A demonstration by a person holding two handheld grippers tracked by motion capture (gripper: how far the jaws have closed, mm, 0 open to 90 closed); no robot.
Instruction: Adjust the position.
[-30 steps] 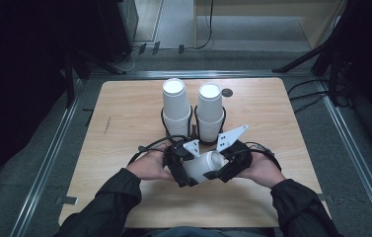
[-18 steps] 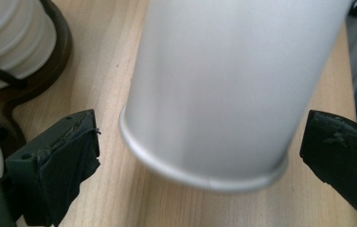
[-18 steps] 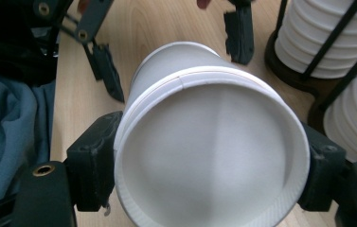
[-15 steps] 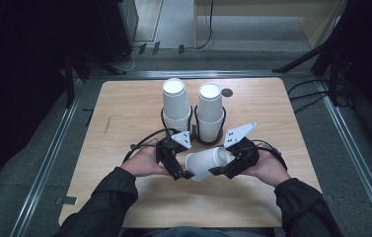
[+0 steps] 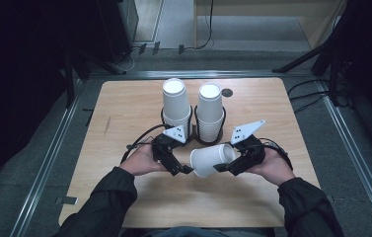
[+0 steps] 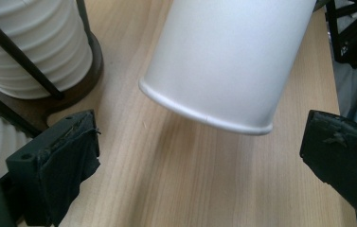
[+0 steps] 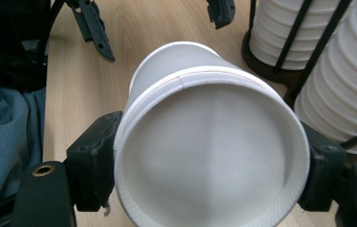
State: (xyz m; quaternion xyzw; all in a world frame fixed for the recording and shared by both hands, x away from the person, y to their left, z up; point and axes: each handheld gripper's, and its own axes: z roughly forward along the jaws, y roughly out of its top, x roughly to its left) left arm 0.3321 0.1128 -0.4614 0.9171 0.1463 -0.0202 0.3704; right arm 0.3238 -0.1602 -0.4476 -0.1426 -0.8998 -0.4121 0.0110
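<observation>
**Right fingers gripping a paper cup on its side above the tabletop**

The right gripper [image 5: 229, 165] is clenching its fingers [image 7: 93, 161] on the bottom end of a white paper cup [image 5: 212, 159], holding it sideways just above the tabletop [image 5: 124, 106]. The cup is showing nothing inside it. The left gripper [image 5: 186, 169] is keeping its fingers [image 6: 67, 161] spread wide and released, with the cup's rim hanging between them, untouched. Behind both, two black wire holders [image 5: 209, 139] are standing side by side, each carrying a tall stack of white cups [image 5: 176, 101] turned upside down.
</observation>
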